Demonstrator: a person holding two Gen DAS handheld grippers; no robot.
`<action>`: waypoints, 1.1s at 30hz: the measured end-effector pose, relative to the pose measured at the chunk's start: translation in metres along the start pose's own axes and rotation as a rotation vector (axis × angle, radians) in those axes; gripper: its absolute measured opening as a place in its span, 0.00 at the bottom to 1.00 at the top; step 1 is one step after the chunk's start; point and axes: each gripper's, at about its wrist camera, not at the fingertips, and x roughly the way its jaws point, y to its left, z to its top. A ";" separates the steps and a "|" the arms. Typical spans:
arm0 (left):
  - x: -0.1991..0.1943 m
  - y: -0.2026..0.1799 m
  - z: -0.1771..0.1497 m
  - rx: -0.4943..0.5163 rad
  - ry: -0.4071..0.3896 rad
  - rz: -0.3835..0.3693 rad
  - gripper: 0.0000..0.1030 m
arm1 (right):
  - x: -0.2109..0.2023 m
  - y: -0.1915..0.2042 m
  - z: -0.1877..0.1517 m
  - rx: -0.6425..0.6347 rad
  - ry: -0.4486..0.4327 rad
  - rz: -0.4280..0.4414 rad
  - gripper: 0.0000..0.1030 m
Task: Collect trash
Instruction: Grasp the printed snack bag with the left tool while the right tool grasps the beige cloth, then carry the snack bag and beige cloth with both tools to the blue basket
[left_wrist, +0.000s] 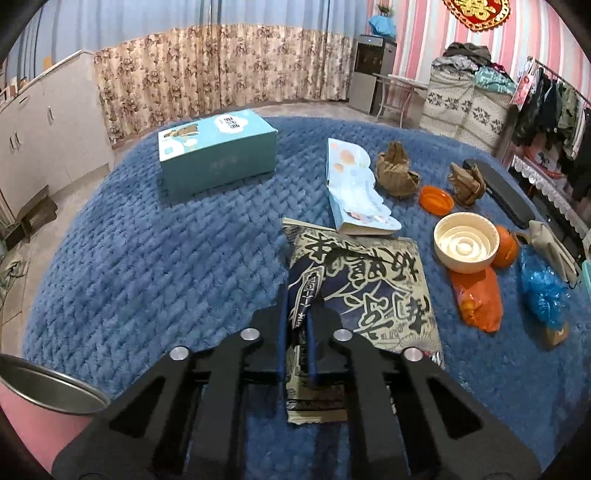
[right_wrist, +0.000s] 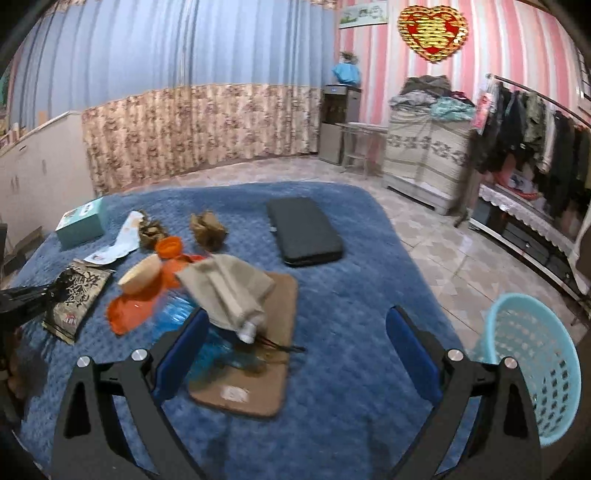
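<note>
My left gripper (left_wrist: 297, 301) is shut on the near corner of a black-and-tan snack bag (left_wrist: 369, 288), which lies crumpled on the blue blanket (left_wrist: 147, 258). In the right wrist view the same snack bag (right_wrist: 79, 295) sits at the far left with the left gripper (right_wrist: 55, 290) on it. My right gripper (right_wrist: 299, 317) stands open above the blanket with nothing between its fingers. A folded beige umbrella (right_wrist: 229, 288) and a brown mat (right_wrist: 258, 376) lie just ahead of it. A light blue mesh basket (right_wrist: 532, 369) stands on the floor to its right.
An orange plastic bag (left_wrist: 476, 299), blue plastic bag (left_wrist: 543, 288), cream bowl (left_wrist: 465, 242), orange lid (left_wrist: 436, 199) and two crumpled brown papers (left_wrist: 395, 170) lie right of the snack bag. Farther back are a teal box (left_wrist: 218, 151), a booklet (left_wrist: 354, 192) and a black case (right_wrist: 303, 230).
</note>
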 end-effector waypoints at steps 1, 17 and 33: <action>-0.001 -0.001 0.000 0.002 -0.006 0.001 0.06 | 0.004 0.003 0.001 -0.009 0.006 0.007 0.91; -0.024 -0.002 0.006 0.027 -0.102 0.054 0.01 | 0.027 0.010 0.002 -0.006 0.061 0.175 0.08; -0.081 -0.049 0.038 0.060 -0.246 0.014 0.00 | -0.020 -0.054 0.011 0.066 -0.046 0.093 0.04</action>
